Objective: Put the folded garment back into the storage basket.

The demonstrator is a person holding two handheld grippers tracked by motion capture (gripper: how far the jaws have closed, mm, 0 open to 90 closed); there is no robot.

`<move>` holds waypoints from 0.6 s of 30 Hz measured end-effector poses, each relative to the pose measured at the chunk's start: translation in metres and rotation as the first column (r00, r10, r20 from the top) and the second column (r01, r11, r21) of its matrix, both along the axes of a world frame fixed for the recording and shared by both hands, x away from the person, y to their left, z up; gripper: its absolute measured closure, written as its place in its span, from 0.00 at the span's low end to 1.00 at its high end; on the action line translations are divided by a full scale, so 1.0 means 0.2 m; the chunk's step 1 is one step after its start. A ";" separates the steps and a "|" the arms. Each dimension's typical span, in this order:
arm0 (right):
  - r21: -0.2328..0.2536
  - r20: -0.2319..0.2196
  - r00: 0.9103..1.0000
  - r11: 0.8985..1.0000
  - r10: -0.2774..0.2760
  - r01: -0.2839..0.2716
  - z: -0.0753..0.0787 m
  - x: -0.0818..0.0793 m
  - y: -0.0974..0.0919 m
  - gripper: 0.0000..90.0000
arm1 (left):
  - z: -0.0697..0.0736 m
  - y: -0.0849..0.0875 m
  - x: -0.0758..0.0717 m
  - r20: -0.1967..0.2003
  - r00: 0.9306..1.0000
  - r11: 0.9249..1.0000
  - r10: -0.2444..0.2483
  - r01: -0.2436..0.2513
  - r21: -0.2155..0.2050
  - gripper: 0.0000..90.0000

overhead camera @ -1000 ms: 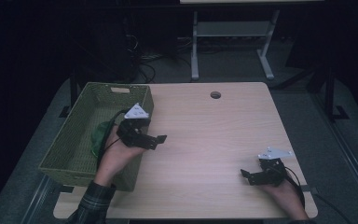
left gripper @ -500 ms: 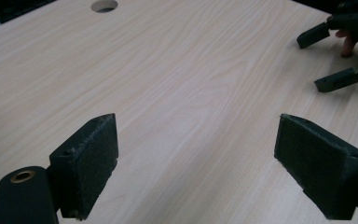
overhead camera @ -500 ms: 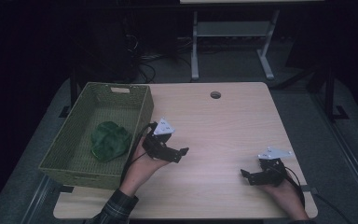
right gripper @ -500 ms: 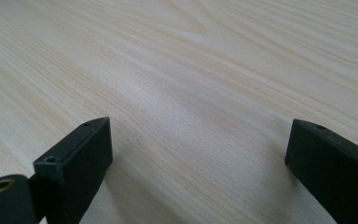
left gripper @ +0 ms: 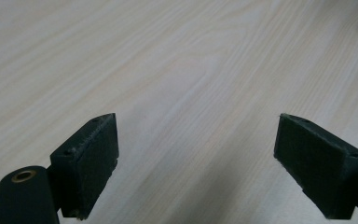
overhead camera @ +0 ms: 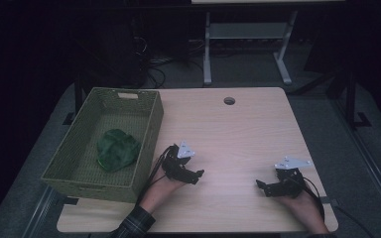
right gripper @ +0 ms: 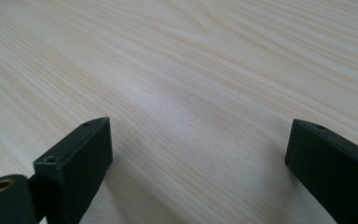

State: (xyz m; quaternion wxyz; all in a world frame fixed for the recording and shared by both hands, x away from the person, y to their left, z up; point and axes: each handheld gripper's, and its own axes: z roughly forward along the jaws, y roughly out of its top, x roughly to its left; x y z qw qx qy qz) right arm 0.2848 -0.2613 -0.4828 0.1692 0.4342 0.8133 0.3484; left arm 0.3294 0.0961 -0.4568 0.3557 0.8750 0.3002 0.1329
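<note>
A crumpled green cloth (overhead camera: pixel 117 149) lies inside the woven olive basket (overhead camera: pixel 152 130) at the table's left side. My left gripper (overhead camera: pixel 197 175) rests low on the wooden table (overhead camera: pixel 238 134) just right of the basket, open, with bare wood between its jaws in the left gripper view (left gripper: pixel 196 154). My right gripper (overhead camera: pixel 261 187) sits near the front right of the table, also open, and the right gripper view (right gripper: pixel 198 158) has nothing but tabletop between the jaws.
A round cable hole (overhead camera: pixel 229 101) is in the table's far edge. Beyond the table stand a white metal rack (overhead camera: pixel 248 39) and tangled cables (overhead camera: pixel 158 54) on a dark floor. The basket's right wall is close to my left hand.
My left gripper left the basket, moved right and toward the front, and came down onto the table. The green cloth stayed behind in the basket. The right gripper has not moved.
</note>
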 end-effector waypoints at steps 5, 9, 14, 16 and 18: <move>0.000 0.000 1.000 1.000 0.000 0.000 0.00 0.00 0.00 0.08 | -0.07 -0.01 0.00 -0.002 1.000 1.000 0.004 -0.004 0.003 0.15; 0.000 0.000 1.000 1.000 0.001 -0.001 0.00 0.00 0.00 0.08 | -0.11 0.00 -0.01 0.011 1.000 1.000 0.009 -0.008 -0.027 0.15; 0.001 -0.001 1.000 1.000 0.003 -0.003 0.00 0.00 0.00 0.08 | -0.11 0.00 -0.01 0.005 1.000 1.000 -0.005 0.005 -0.029 0.15; 0.001 -0.001 1.000 1.000 0.003 -0.003 0.00 0.00 0.00 0.08 | -0.11 0.00 -0.01 0.006 1.000 1.000 -0.004 0.005 -0.029 0.15; 0.000 -0.001 1.000 1.000 0.003 -0.003 0.00 0.00 0.00 0.08 | -0.11 0.00 -0.01 0.005 1.000 1.000 -0.004 0.005 -0.029 0.15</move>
